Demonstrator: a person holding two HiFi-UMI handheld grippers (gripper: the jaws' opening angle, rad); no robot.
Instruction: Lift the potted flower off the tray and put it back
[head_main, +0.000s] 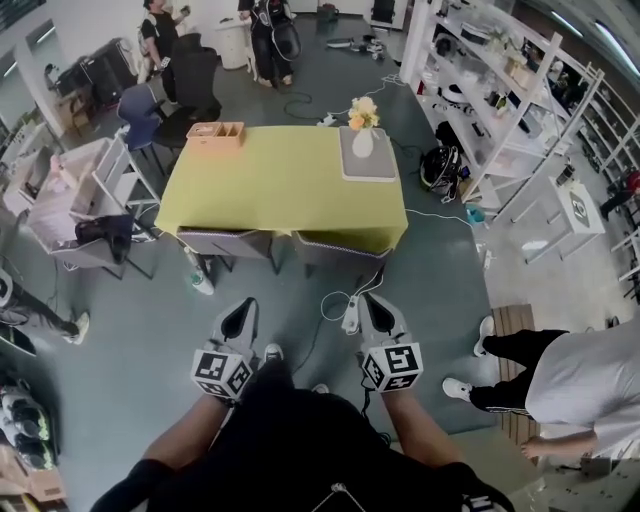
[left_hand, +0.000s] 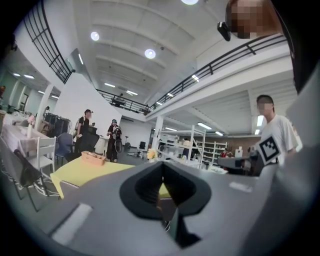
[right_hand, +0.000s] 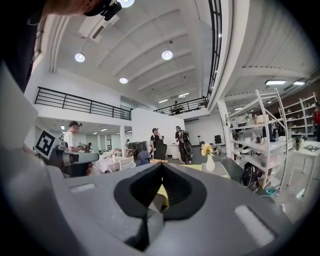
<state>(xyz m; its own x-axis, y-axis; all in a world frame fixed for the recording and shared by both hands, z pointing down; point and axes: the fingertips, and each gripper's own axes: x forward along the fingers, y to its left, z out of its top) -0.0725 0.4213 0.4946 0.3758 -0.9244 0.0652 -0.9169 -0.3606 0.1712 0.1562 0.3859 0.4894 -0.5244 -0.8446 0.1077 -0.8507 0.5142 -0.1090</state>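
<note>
Head view: the potted flower (head_main: 362, 128) stands on its tray (head_main: 369, 168) on the bench (head_main: 265, 185). The left hand-held gripper (head_main: 243, 305) and right hand-held gripper (head_main: 374, 300), both closed and empty, are well short of it, so the lift looks not yet begun.

We find open floor (head_main: 150, 320) between the left tool (head_main: 242, 310), the right tool (head_main: 374, 305) and the worktop (head_main: 270, 185), crossed by a cable (head_main: 335, 300). Chairs (head_main: 230, 243) block its near edge. Its middle lies free between box (head_main: 215, 133) and tray (head_main: 368, 170).

Open lab (shelving (head_main: 480, 75), mezzanine railing (right_hand: 80, 103)).
</note>
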